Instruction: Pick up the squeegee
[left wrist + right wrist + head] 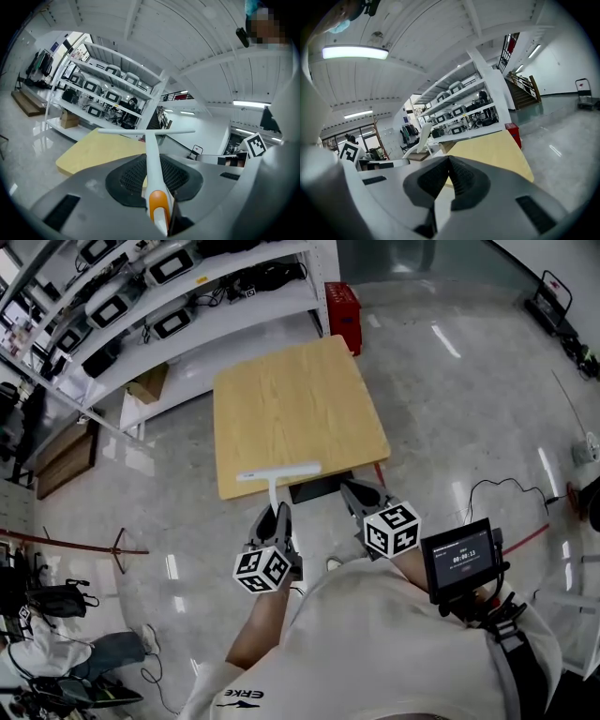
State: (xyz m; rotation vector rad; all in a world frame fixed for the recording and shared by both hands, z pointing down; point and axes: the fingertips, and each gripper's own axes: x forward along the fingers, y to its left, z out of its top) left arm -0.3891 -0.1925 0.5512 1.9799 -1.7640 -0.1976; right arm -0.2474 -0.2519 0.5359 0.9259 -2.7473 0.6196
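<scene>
We grip the squeegee (277, 472) by its handle in our left gripper (278, 512), blade ahead over the table (300, 399); our right gripper (354, 489) alongside is clenched empty.

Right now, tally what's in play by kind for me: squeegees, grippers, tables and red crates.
squeegee: 1, lifted off the table
grippers: 2, the left gripper shut on the handle, the right gripper shut and empty
table: 1
red crate: 1
total: 5
</scene>
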